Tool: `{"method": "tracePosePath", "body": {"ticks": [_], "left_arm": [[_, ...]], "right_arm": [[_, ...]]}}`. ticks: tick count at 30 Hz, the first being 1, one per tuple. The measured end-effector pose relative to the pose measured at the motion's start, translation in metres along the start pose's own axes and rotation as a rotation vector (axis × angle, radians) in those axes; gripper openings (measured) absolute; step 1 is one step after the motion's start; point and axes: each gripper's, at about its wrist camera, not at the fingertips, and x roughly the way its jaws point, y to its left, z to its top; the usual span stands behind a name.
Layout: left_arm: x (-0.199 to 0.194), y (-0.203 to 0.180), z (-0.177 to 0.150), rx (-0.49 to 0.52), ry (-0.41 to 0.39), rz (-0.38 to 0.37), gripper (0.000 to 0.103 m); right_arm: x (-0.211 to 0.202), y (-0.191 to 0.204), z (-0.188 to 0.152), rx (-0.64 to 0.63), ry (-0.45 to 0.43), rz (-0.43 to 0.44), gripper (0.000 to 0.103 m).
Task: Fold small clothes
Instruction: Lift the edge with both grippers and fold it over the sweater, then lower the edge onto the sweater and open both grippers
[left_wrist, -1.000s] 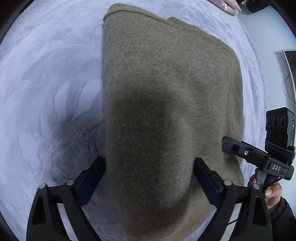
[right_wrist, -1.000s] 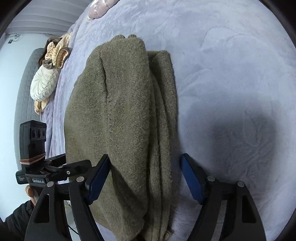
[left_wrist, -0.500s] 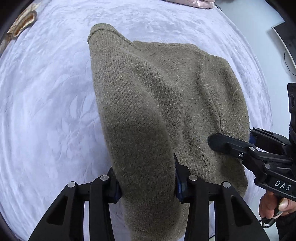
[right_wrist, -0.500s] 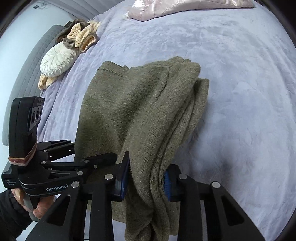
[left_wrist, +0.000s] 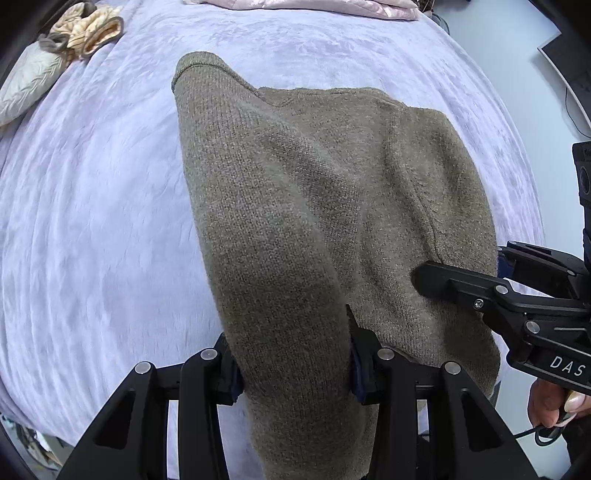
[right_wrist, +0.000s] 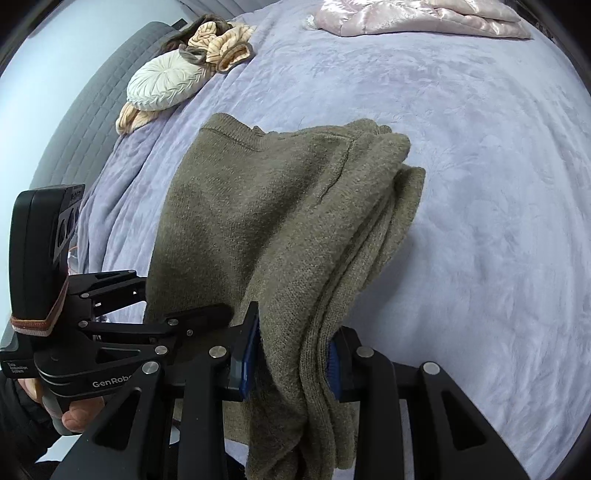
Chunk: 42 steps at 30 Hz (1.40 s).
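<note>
The sweater (left_wrist: 332, 206) is clamped at its near edge by both tools, left tool (left_wrist: 293, 362) on its left corner and right tool (right_wrist: 291, 363) on its right, its length running straight away from them over the bed (left_wrist: 92, 221), far end resting there.

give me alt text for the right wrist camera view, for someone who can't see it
The right gripper is shut on the near edge of a folded olive knit sweater lying on a lavender bedspread. The left gripper grips it alongside.
</note>
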Motion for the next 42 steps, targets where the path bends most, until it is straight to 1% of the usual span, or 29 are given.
{"method": "tracePosePath", "body": {"ticks": [4, 6, 9, 11, 13, 21, 24, 26, 27, 30, 33, 34, 36, 37, 38, 39, 41, 42], "left_arm": [[-0.001, 0.002, -0.017, -0.005, 0.007, -0.017, 0.044], [-0.001, 0.001, -0.019, 0.004, 0.015, -0.021, 0.044], [-0.001, 0.002, -0.023, 0.041, 0.015, -0.005, 0.044], [0.001, 0.001, -0.019, 0.048, 0.020, -0.007, 0.044], [0.004, 0.002, -0.016, 0.047, 0.024, -0.019, 0.044], [0.006, 0.009, -0.024, 0.049, 0.050, -0.031, 0.044], [0.014, -0.005, -0.013, 0.042, 0.059, -0.037, 0.044], [0.018, -0.003, -0.014, 0.038, 0.060, -0.040, 0.045], [0.023, -0.017, -0.007, 0.035, 0.059, -0.040, 0.045], [0.033, -0.022, -0.002, 0.035, 0.055, -0.034, 0.047], [0.039, -0.020, 0.002, 0.036, 0.050, -0.023, 0.051], [0.043, -0.022, 0.002, 0.034, 0.048, -0.020, 0.054], [0.048, -0.024, 0.006, 0.028, 0.052, 0.004, 0.065], [0.052, -0.024, 0.005, 0.026, 0.054, 0.033, 0.080], [0.054, -0.023, 0.007, 0.024, 0.054, 0.060, 0.089], [0.055, -0.021, 0.009, 0.020, 0.057, 0.063, 0.090], [0.055, -0.018, 0.014, 0.004, 0.075, 0.042, 0.090], [0.052, -0.017, 0.018, -0.004, 0.072, 0.044, 0.090]], "right_arm": [[-0.001, 0.022, -0.023, -0.026, 0.007, -0.029, 0.034], [0.000, 0.034, -0.033, -0.033, 0.012, -0.046, 0.034], [0.006, 0.047, -0.045, -0.041, 0.020, -0.068, 0.034], [0.011, 0.052, -0.053, -0.029, 0.031, -0.075, 0.034], [0.015, 0.056, -0.061, -0.030, 0.034, -0.086, 0.034], [0.041, 0.065, -0.086, -0.017, 0.079, -0.111, 0.034], [0.049, 0.067, -0.094, -0.011, 0.095, -0.115, 0.034], [0.054, 0.067, -0.099, -0.012, 0.100, -0.119, 0.034], [0.057, 0.067, -0.101, -0.011, 0.102, -0.119, 0.034], [0.062, 0.065, -0.104, -0.003, 0.107, -0.126, 0.034], [0.066, 0.063, -0.106, 0.004, 0.111, -0.132, 0.034], [0.067, 0.062, -0.106, 0.007, 0.112, -0.133, 0.034], [0.069, 0.059, -0.106, 0.013, 0.115, -0.137, 0.034], [0.070, 0.057, -0.106, 0.019, 0.118, -0.140, 0.034], [0.072, 0.055, -0.107, 0.028, 0.123, -0.144, 0.036], [0.074, 0.051, -0.107, 0.043, 0.133, -0.150, 0.039], [0.076, 0.042, -0.108, 0.078, 0.156, -0.177, 0.052], [0.074, 0.039, -0.108, 0.093, 0.161, -0.189, 0.053]]}}
